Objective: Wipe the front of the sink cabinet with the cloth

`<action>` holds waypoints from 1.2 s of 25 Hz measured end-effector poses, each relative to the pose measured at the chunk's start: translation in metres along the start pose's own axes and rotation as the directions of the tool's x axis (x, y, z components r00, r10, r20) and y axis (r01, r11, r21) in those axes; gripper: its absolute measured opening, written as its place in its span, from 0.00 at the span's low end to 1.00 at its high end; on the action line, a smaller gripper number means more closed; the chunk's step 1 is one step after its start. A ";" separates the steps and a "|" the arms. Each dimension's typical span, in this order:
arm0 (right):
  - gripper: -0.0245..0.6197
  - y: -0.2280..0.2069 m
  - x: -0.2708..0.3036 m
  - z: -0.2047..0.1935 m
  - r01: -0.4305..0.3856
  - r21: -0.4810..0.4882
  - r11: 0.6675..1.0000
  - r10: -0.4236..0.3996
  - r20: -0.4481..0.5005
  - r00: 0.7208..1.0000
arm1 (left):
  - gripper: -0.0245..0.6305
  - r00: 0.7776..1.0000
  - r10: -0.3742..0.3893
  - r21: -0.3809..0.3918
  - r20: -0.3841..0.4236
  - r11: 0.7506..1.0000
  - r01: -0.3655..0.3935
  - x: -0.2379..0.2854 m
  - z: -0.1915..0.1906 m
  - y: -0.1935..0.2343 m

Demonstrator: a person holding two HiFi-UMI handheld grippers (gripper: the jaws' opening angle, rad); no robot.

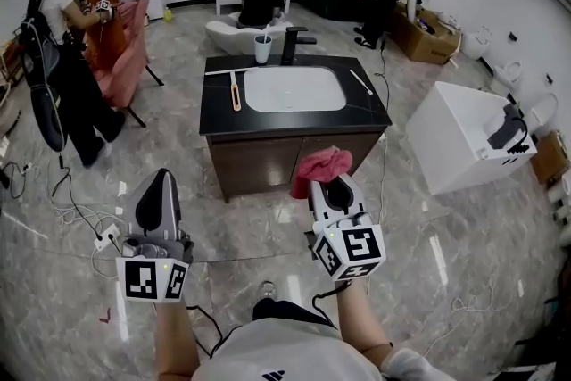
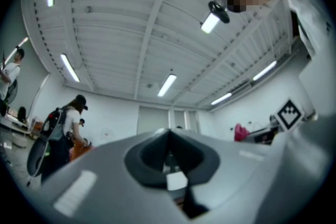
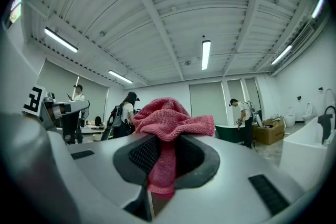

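The sink cabinet [image 1: 290,158] stands ahead of me, dark brown front under a black top with a white basin [image 1: 293,89]. My right gripper [image 1: 327,183] is shut on a red cloth [image 1: 319,167] that bunches above its jaws, held in front of the cabinet's right door and slightly short of it. In the right gripper view the red cloth [image 3: 170,123] hangs pinched between the jaws of the right gripper [image 3: 165,157], which point upward. My left gripper [image 1: 161,199] hovers left of the cabinet, shut with nothing in it; the left gripper [image 2: 170,157] also tilts up toward the ceiling.
On the counter stand a cup [image 1: 262,48], a black faucet [image 1: 293,44] and a wooden brush [image 1: 235,91]. A white box unit [image 1: 464,135] sits right. A person [image 1: 62,58] stands left by a pink chair [image 1: 120,49]; others work at the back. Cables [image 1: 76,210] trail over the floor.
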State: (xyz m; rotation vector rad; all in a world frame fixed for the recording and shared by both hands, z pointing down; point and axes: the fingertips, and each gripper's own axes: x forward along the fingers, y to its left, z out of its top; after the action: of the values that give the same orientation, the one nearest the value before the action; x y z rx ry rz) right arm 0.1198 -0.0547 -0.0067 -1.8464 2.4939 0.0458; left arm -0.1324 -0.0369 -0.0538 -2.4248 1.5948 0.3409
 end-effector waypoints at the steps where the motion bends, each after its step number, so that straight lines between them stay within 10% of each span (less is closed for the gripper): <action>1: 0.15 -0.002 0.007 -0.001 -0.006 0.002 1.000 0.006 0.000 1.000 | 0.04 1.000 0.004 0.000 0.002 1.000 -0.004 0.007 -0.001 0.002; 30: 0.15 -0.027 0.115 -0.047 -0.041 0.053 0.998 0.044 -0.072 0.996 | 0.04 0.998 -0.030 0.018 -0.047 0.999 0.030 0.107 -0.053 0.025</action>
State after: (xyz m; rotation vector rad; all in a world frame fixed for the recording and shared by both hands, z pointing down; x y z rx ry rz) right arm 0.1111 -0.1746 0.0346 -1.8072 2.5561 -0.0857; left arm -0.1107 -0.1556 -0.0382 -2.4573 1.5716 0.2644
